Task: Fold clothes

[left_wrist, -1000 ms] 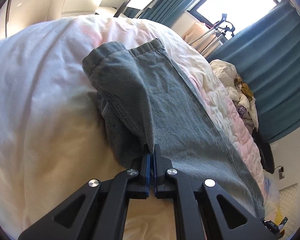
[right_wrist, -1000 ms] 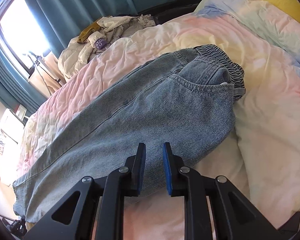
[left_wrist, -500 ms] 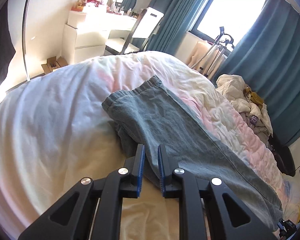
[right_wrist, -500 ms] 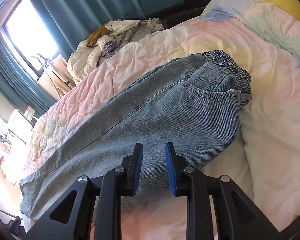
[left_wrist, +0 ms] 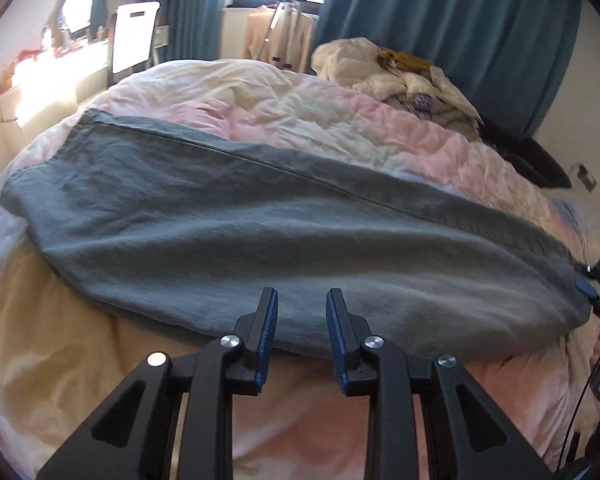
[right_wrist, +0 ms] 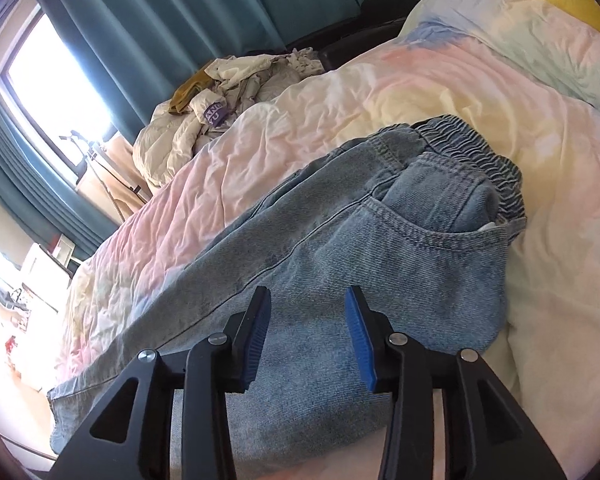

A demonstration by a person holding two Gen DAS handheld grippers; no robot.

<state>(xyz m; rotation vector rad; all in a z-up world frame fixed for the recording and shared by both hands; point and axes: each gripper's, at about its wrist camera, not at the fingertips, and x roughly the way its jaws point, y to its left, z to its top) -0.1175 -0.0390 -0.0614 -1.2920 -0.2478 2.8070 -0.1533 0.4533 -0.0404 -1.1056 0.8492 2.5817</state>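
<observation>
A wide bed (right_wrist: 440, 80) fills both views, covered by a crumpled quilt (left_wrist: 300, 120) in pale pink, cream and yellow. A pair of blue jeans (right_wrist: 340, 248) lies lengthwise across it — legs stacked, elastic waistband toward the head end. At the far edge sits a heap of clothes (right_wrist: 220, 112) — mostly off-white.

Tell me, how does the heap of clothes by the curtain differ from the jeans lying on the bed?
The jeans are one blue denim garment, laid out long and flat on the bedspread; the heap is several pale garments, crumpled together. The jeans lie right in front of the right tool; the heap sits far off beside the teal curtain. Both look unfolded.
</observation>
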